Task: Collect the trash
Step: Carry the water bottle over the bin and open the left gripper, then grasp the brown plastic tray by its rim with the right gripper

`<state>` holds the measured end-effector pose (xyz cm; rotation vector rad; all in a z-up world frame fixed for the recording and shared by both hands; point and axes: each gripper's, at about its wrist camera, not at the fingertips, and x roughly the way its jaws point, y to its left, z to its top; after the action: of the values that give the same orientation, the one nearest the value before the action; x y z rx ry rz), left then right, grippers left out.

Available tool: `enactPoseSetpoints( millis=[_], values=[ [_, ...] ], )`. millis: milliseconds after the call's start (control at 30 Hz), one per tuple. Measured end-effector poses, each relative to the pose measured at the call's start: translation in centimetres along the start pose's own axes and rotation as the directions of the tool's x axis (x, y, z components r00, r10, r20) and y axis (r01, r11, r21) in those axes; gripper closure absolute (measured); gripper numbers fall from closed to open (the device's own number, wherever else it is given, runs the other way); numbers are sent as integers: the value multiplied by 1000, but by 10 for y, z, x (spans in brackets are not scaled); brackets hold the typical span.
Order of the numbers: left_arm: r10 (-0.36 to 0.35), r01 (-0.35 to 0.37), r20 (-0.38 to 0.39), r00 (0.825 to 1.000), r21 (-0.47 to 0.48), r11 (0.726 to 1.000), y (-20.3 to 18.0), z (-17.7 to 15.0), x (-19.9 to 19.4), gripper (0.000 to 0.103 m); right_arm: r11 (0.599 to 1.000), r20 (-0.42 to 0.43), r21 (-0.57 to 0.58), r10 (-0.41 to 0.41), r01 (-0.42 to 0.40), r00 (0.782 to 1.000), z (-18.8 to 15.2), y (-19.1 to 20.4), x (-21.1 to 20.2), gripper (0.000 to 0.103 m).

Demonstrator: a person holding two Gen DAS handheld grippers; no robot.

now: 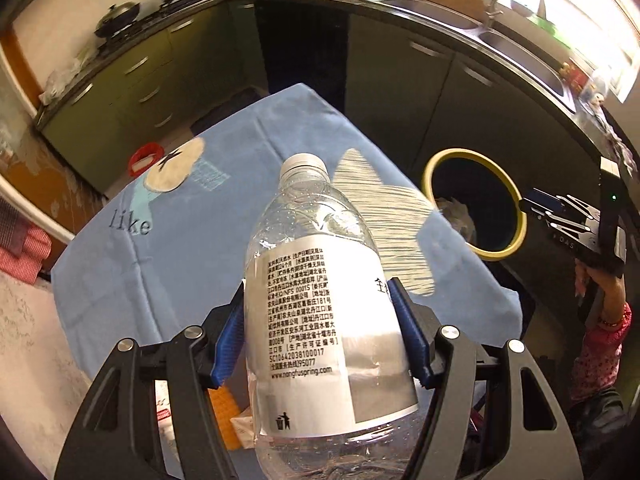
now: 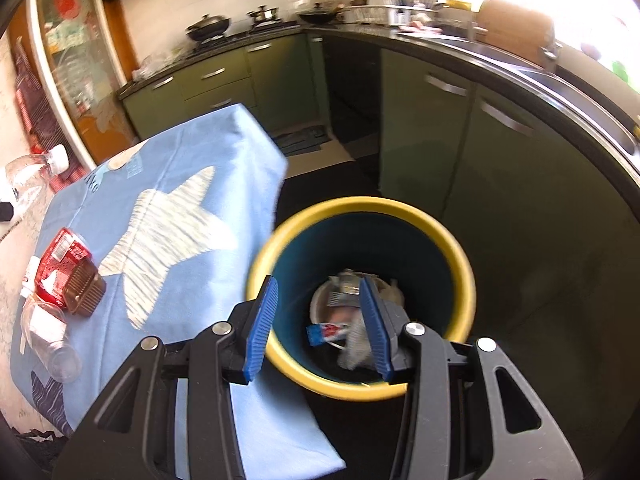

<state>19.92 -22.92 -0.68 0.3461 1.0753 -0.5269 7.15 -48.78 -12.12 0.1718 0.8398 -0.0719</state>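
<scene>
L gripper (image 1: pixel 320 332) pinches a clear plastic bottle (image 1: pixel 316 300) by its labelled body, cap pointing fwd, held above the blue tablecloth (image 1: pixel 168 272). R gripper (image 2: pixel 318 330) hangs w/ fingers spread & nothing between them, over the yellow-rimmed bin (image 2: pixel 460 264) beside the table; wrappers & crumpled paper lie inside. On the cloth: red packet (image 2: pixel 60 264), brown tray (image 2: pixel 86 290), 2nd clear bottle (image 2: pixel 48 340).

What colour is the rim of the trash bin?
Yellow; the bin is dark teal inside. It shows best in the right wrist view.
</scene>
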Motion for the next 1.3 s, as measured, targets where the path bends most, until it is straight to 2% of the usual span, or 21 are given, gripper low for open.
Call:
enactPoseSetpoints(
  millis=[167, 300, 400, 533, 600, 633, 767, 933, 1067, 1233, 1300],
  values=[
    [-105, 109, -35, 994, 129, 986, -72, 31, 28, 37, 996, 13, 75, -52, 51, 999, -17, -42, -17, 62],
    [-185, 199, -83, 979, 220, 955, -138, 59, 60, 37, 990, 7, 120, -80, 79, 997, -30, -69, -24, 62],
    [-216, 237, -106, 971, 269, 933, -181, 79, 87, 37, 983, 2, 156, -93, 92, 996, -39, -86, -27, 62],
    [-218, 242, -114, 969, 297, 923, -220, 107, 130, 36, 978, -7, 188, -96, 96, 995, -47, -99, -25, 62],
    [-193, 212, -94, 977, 285, 935, -229, 119, 147, 20, 976, -9, 195, -93, 93, 996, -50, -101, -24, 62],
    [-185, 201, -82, 979, 280, 939, -231, 123, 152, 19, 977, -10, 195, -89, 90, 996, -51, -102, -23, 62],
    [-196, 204, -58, 979, 232, 951, -220, 130, 150, 19, 978, -9, 193, -76, 76, 997, -54, -104, -22, 62],
    [-239, 237, -8, 971, 163, 958, -175, 112, 106, 14, 980, -13, 191, -57, 58, 998, -53, -102, -15, 62],
    [-248, 241, 54, 967, 115, 964, -136, 83, 64, 12, 986, -27, 161, -38, 42, 999, -51, -88, -8, 62],
    [-229, 225, 104, 968, 45, 973, -82, 35, 27, 11, 994, -44, 107, -22, 27, 999, -43, -64, -2, 62],
    [-200, 201, 136, 970, 11, 980, -59, 11, 12, 10, 997, -52, 78, -9, 13, 999, -39, -48, 1, 62]
  ],
)
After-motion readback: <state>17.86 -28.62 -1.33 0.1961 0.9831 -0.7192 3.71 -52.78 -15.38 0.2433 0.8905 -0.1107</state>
